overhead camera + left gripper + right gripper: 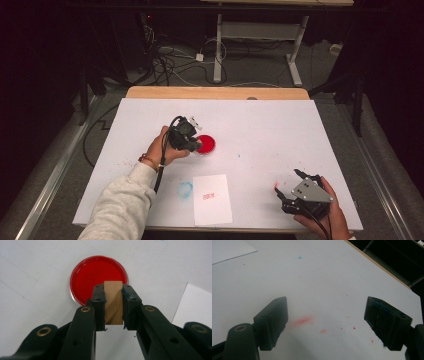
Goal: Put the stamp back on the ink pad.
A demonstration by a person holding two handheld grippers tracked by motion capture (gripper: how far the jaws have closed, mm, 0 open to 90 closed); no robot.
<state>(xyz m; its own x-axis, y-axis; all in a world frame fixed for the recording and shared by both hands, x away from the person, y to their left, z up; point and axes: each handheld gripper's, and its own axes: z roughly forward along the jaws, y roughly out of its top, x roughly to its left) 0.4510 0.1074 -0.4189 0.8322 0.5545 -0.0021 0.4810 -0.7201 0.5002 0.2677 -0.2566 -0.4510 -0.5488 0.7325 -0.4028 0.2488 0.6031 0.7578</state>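
The left gripper [113,302] clamps a small wooden block [113,303] between its jaws, upright, its far end over the near edge of a round red ink pad [92,275]; whether block and pad touch I cannot tell; in the high view that gripper [192,142] sits just beside the pad [207,145] near the middle of the white table [280,130]; the right gripper [325,322] hovers with jaws spread wide above red smears [303,320], near the table's right front corner; a sheet of paper [212,200] with a red stamp mark [208,196] lies at the front edge.
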